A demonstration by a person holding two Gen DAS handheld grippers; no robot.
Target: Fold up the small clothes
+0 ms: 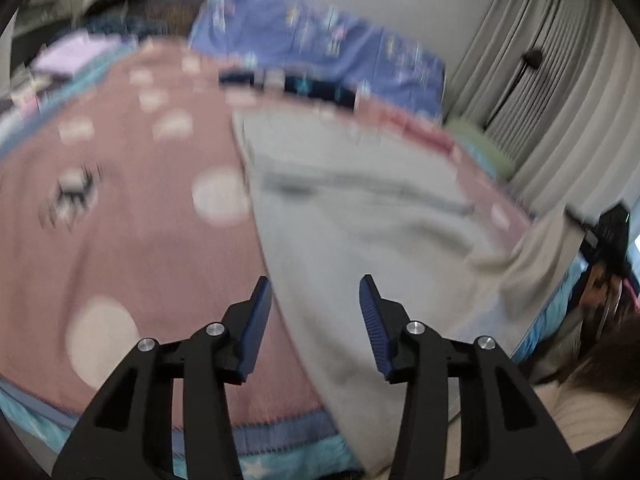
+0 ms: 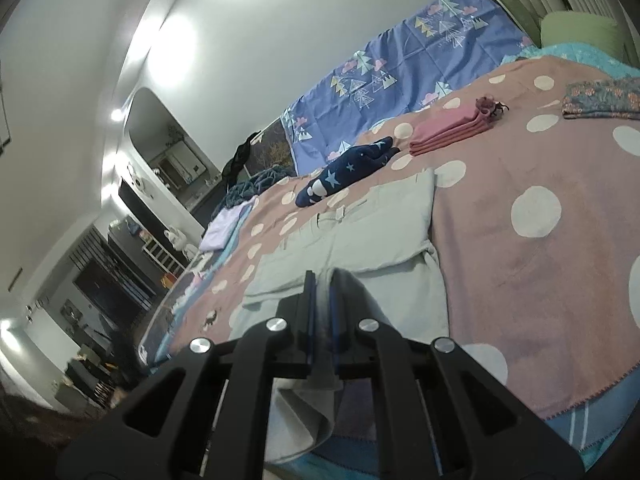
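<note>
- Presently, we find the task's thing, a pale grey garment point(image 2: 352, 240), spread on the bed, lying on a pink blanket with pale dots point(image 2: 520, 184); its far part is folded over itself, and its near edge reaches the near edge of the bed.
- We note the right hand-held gripper point(image 2: 320, 312) clenched on the near edge of that garment: grey cloth is pinched between its blue pads and hangs out loosely behind the jaws.
- In the left wrist view, which is blurred, we record the left hand-held gripper point(image 1: 316, 300) released: its jaws stand apart above the garment's point(image 1: 360, 220) left edge, with nothing pressed between the pads. We see cloth in the gap between them, but the pads do not bear on it.
- Beyond the garment we observe a dark blue item with stars point(image 2: 348, 172) and, to its right, a folded pink pile point(image 2: 448, 132), both on the blanket.
- At the far right of the bed lies a folded floral piece point(image 2: 600, 100); at the far left, a folded lilac piece point(image 2: 224, 228).
- A purple sheet with a tree print point(image 2: 400, 76) stands along the wall behind the bed.
- A green pillow point(image 2: 580, 32) sits at the far corner, near pale curtains point(image 1: 540, 60).
</note>
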